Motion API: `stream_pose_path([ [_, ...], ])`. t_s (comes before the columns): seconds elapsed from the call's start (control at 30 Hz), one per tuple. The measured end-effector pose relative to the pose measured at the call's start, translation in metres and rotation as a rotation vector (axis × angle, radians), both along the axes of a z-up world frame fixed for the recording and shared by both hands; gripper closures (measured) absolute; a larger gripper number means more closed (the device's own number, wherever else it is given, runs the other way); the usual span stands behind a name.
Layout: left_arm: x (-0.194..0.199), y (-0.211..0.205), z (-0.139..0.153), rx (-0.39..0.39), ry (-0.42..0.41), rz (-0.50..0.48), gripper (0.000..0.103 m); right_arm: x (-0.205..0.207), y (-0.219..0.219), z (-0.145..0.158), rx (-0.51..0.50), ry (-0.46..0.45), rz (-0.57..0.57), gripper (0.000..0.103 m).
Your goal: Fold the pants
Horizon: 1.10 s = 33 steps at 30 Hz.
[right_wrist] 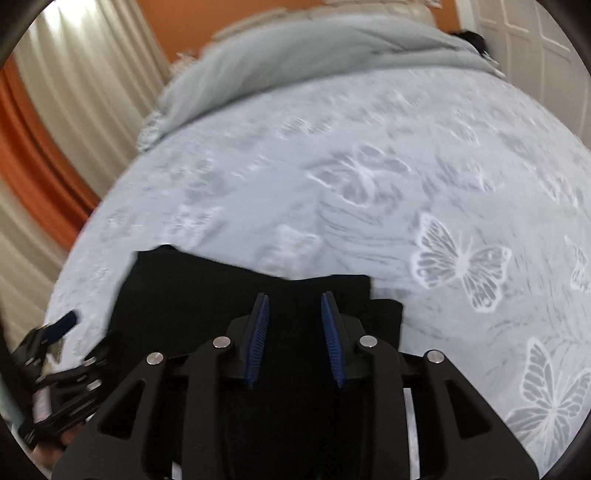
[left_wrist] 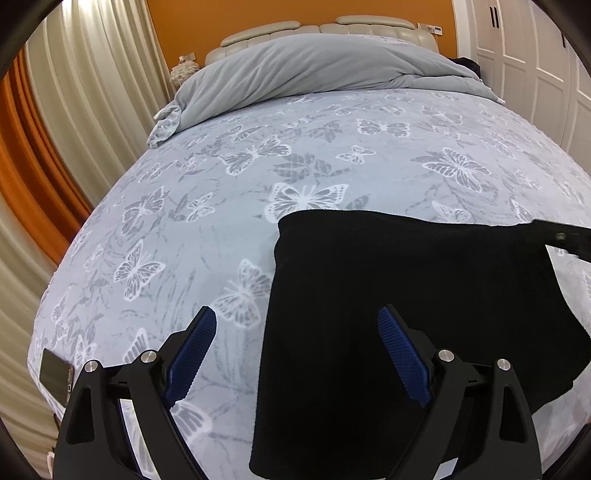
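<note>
Pants [left_wrist: 406,295], black matte rectangle on butterfly-print bedspread [left_wrist: 221,229]; both grippers [left_wrist: 295,332] [right_wrist: 295,306] gape empty.

No legible text, label, brand, number or sign appears in either view; the small white plate [left_wrist: 429,27] on the orange wall [left_wrist: 177,26] beside the headboard is too small to read, and the dark phone [left_wrist: 55,376] at the bed edge shows no readable marking
</note>
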<state>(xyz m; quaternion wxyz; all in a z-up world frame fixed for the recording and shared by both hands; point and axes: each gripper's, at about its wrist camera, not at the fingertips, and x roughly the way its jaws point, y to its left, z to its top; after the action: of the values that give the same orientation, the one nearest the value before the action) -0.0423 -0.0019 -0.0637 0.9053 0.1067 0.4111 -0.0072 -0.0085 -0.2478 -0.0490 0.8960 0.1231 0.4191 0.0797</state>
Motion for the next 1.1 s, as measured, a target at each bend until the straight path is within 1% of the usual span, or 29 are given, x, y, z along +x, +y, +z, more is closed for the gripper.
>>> stream_pose_path([
  [0.03,0.000,0.000,0.000,0.004,-0.001,0.000,0.015,-0.006,0.001,0.001,-0.002,-0.002,0.019,0.072],
  [0.07,0.000,0.000,0.000,0.005,-0.001,0.004,0.015,-0.012,0.003,-0.004,-0.016,0.020,0.029,0.070],
  [0.13,0.000,0.001,0.000,0.004,0.003,0.006,0.015,-0.017,0.002,-0.016,-0.039,0.088,0.029,0.069],
  [0.2,0.000,0.005,0.002,0.000,-0.004,0.012,0.015,-0.027,-0.007,-0.018,-0.013,0.099,0.036,0.069],
  [0.23,-0.001,0.007,0.003,0.000,-0.008,0.016,0.015,-0.030,-0.011,-0.017,-0.007,0.095,0.036,0.065],
  [0.27,-0.001,0.009,0.004,-0.002,-0.013,0.020,0.014,-0.035,-0.017,-0.016,-0.001,0.091,0.036,0.055],
  [0.33,-0.001,0.013,0.003,-0.002,-0.011,0.026,0.014,-0.044,-0.026,-0.018,0.028,0.102,0.051,0.045],
  [0.4,-0.001,0.014,0.001,0.007,-0.009,0.028,0.014,-0.049,-0.030,-0.026,0.081,0.125,0.082,0.045],
  [0.43,-0.001,0.013,0.001,0.010,-0.008,0.029,0.014,-0.049,-0.030,-0.030,0.093,0.133,0.084,0.045],
  [0.57,0.001,0.009,0.001,0.005,-0.008,0.033,0.014,-0.045,-0.027,-0.045,0.090,0.161,0.077,0.045],
  [0.6,0.001,0.007,0.001,0.002,-0.012,0.030,0.014,-0.043,-0.025,-0.047,0.102,0.159,0.070,0.046],
  [0.63,0.001,0.005,0.002,0.001,-0.015,0.030,0.014,-0.042,-0.023,-0.048,0.097,0.151,0.069,0.056],
  [0.67,0.001,0.003,0.002,0.001,-0.019,0.027,0.014,-0.042,-0.019,-0.045,0.072,0.136,0.075,0.070],
  [0.7,0.001,0.001,0.003,0.001,-0.018,0.023,0.014,-0.043,-0.014,-0.039,0.042,0.112,0.085,0.077],
  [0.73,0.001,0.000,0.003,-0.002,-0.017,0.020,0.014,-0.048,-0.008,-0.023,0.015,0.063,0.100,0.091],
  [0.77,0.000,-0.001,0.004,-0.006,-0.017,0.019,0.014,-0.053,-0.007,-0.011,0.026,0.024,0.112,0.099],
  [0.83,0.000,-0.002,0.003,-0.013,-0.012,0.011,0.014,-0.062,-0.009,0.010,0.079,-0.028,0.141,0.099],
  [0.87,0.000,-0.002,0.003,-0.012,-0.009,0.008,0.014,-0.063,-0.009,0.011,0.061,-0.032,0.141,0.099],
  [0.9,0.000,-0.003,0.001,-0.008,-0.005,0.005,0.014,-0.062,-0.008,0.008,0.025,-0.017,0.136,0.098],
  [0.93,0.000,-0.003,-0.001,-0.003,0.002,0.003,0.014,-0.057,-0.011,-0.004,-0.006,0.033,0.115,0.095],
  [0.97,0.001,-0.003,-0.003,0.000,0.010,0.001,0.014,-0.051,-0.013,-0.019,0.001,0.099,0.105,0.093],
  [1.0,0.001,-0.003,-0.005,0.001,0.017,0.000,0.014,-0.049,-0.014,-0.024,0.012,0.119,0.104,0.093],
  [1.03,0.002,-0.002,-0.006,0.000,0.027,-0.001,0.014,-0.048,-0.012,-0.027,0.026,0.120,0.111,0.092],
  [1.1,0.003,0.000,-0.007,-0.013,0.043,0.000,0.014,-0.049,-0.006,-0.024,0.007,0.107,0.130,0.087],
])
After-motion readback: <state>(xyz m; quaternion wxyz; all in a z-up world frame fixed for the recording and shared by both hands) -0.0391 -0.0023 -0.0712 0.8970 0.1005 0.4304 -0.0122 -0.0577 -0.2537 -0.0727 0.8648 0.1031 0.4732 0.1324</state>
